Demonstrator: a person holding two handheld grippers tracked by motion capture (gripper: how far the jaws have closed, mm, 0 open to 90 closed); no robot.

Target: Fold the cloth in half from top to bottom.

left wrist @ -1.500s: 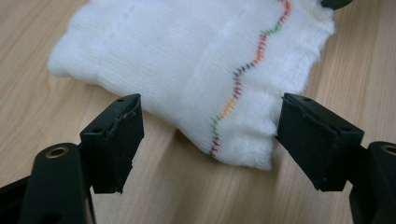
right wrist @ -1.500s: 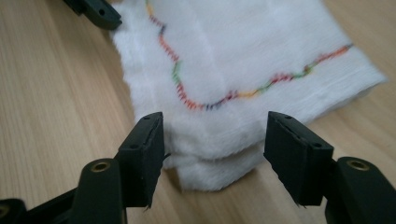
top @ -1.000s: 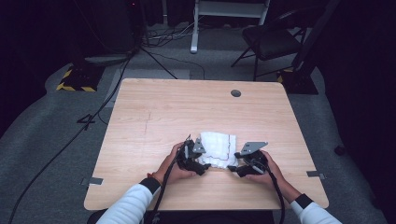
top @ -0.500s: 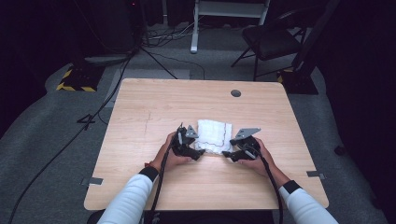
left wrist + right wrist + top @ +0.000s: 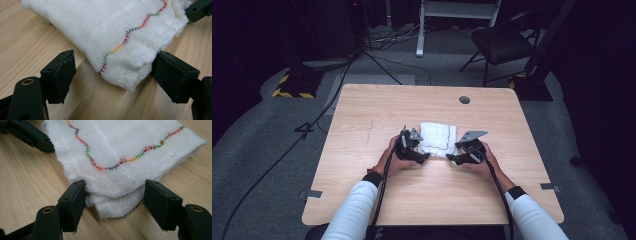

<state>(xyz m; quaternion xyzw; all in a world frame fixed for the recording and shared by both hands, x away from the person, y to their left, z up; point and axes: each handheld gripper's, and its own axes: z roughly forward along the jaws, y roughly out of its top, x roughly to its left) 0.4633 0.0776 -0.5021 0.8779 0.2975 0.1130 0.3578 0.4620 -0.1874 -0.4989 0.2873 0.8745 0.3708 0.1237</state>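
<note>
I've got the folded white cloth (image 5: 438, 139) mid-table (image 5: 362, 115), both grippers at its near corners. Left gripper (image 5: 112, 75) spread, one corner between the jaws, not pinched. Right gripper (image 5: 113, 202) spread too, straddling the other corner, left pad touching the edge

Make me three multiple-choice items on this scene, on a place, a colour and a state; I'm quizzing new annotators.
1. Where does the folded white cloth lie?
A. on the wooden table
B. on the chair
C. on the floor
2. What is stitched along the cloth?
A. plain black thread
B. a multicoloured wavy line
C. nothing
3. How do the left claw jaws stand?
A. pinched shut
B. apart, around a cloth corner
C. holding a cable

Key: A, the high view shows it between both hands; B, red, orange, green and blue stitches show; B, a gap shows beside one jaw.
</note>
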